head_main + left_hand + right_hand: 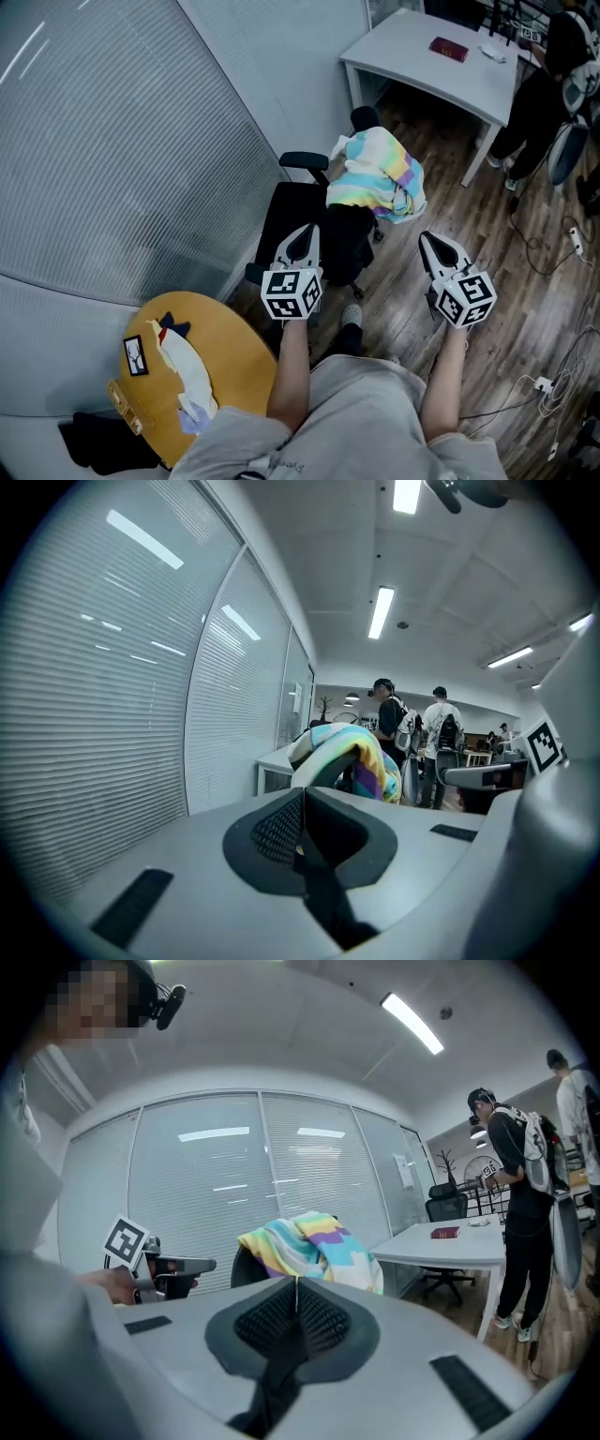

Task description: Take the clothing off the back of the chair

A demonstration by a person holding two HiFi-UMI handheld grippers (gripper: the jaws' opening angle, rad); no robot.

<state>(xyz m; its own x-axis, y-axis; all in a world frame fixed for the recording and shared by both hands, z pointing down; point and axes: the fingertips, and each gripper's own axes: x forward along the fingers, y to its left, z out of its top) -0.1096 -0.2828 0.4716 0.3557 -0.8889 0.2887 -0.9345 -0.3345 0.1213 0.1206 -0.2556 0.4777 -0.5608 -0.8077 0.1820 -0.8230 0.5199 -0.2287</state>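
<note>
A pastel striped garment (377, 174) hangs over the back of a black office chair (309, 223). It also shows ahead in the left gripper view as a bright bundle (352, 757) and in the right gripper view as the draped garment (305, 1246). My left gripper (305, 234) is over the chair's seat, short of the garment, jaws shut and empty. My right gripper (431, 243) is to the right of the chair, below the garment, also shut with nothing in it.
A white desk (427, 67) with a red book (448, 49) stands beyond the chair. A person (553, 89) stands at its right end. A round wooden table (192, 370) with a cloth lies near left. Cables (548, 253) trail over the wood floor at right. A glass wall with blinds (122, 159) runs along the left.
</note>
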